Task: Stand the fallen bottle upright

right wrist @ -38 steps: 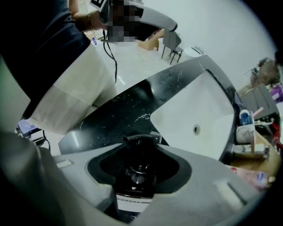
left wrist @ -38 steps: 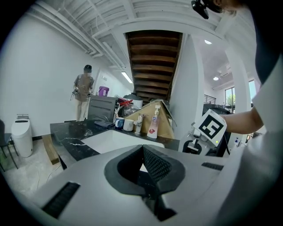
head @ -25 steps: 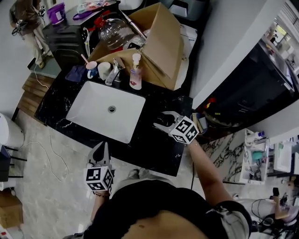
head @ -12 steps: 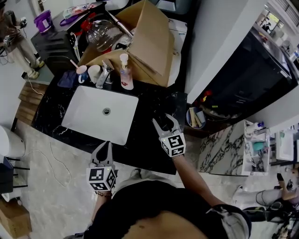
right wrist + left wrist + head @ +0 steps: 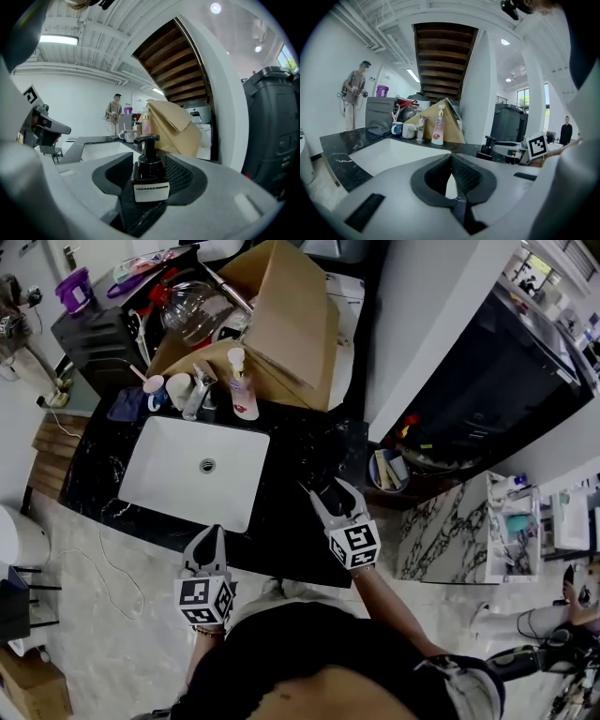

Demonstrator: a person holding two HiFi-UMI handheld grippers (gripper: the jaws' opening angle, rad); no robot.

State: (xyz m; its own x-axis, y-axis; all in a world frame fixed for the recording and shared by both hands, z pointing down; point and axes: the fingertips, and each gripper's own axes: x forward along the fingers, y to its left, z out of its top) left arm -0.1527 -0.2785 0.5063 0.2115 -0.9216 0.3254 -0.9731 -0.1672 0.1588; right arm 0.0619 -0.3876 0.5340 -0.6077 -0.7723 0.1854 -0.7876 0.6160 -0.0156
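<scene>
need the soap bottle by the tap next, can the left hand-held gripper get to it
Probably yes: only the sink lies between the left hand-held gripper and the soap bottle.

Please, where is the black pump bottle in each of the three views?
Head view: the black pump bottle is right of centre, hard to see on dark stone.
Left gripper view: right of centre, small, upright.
Right gripper view: centre, close, upright.
Shared landmark: the cardboard box behind it.

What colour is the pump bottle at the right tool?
Black pump bottle, white label, between opening jaws of the right tool; clearest in the right gripper view.
</scene>
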